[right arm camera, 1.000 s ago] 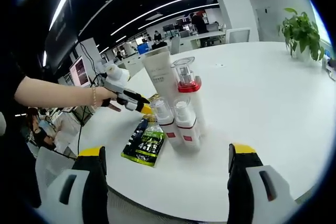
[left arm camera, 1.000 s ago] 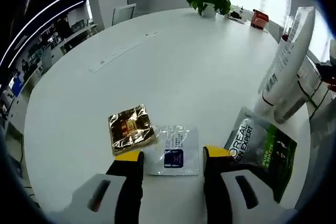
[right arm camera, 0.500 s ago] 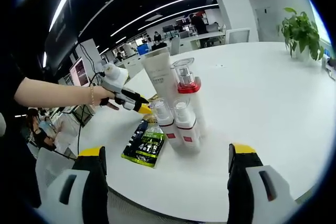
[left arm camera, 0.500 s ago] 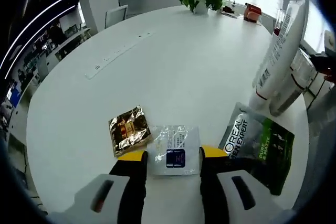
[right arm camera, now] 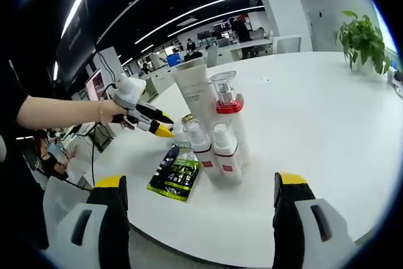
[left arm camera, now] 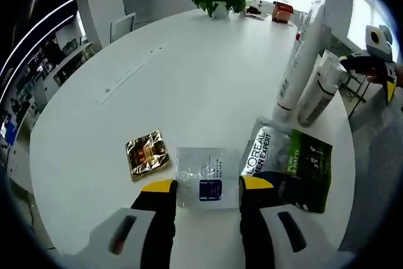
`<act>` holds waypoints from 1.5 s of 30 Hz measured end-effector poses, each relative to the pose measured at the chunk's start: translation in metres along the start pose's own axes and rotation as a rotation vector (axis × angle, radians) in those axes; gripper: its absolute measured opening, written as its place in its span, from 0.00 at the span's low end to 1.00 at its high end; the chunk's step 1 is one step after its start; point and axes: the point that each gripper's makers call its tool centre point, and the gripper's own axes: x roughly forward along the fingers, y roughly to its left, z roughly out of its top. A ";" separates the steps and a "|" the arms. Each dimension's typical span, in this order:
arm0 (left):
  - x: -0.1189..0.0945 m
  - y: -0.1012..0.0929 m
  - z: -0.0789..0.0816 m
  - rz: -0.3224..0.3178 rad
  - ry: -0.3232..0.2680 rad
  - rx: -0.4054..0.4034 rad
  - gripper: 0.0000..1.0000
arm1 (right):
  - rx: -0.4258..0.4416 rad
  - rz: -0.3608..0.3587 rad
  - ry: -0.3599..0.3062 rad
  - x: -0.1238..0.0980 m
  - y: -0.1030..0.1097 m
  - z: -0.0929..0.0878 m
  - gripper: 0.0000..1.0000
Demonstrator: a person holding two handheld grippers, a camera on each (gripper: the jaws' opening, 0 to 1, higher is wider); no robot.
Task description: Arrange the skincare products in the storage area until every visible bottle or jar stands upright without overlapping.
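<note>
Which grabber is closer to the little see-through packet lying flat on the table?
Left. The left gripper hovers right over the clear packet, one finger on each side. The right gripper is away past the cluster of bottles.

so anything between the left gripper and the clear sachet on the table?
Nothing visible. The left gripper is open with the clear sachet lying flat right in front of its fingers; the gold packet and green pouch sit off to either side.
</note>
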 end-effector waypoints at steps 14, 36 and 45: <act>-0.027 -0.028 -0.019 -0.071 0.059 0.120 0.37 | -0.012 0.026 -0.012 0.000 0.005 0.001 0.96; -0.043 -0.097 -0.074 -0.181 0.165 0.205 0.36 | -0.032 0.076 -0.002 0.001 0.014 0.000 0.96; -0.038 -0.114 -0.087 -0.232 0.178 0.240 0.36 | -0.037 0.086 0.004 0.001 0.016 -0.002 0.96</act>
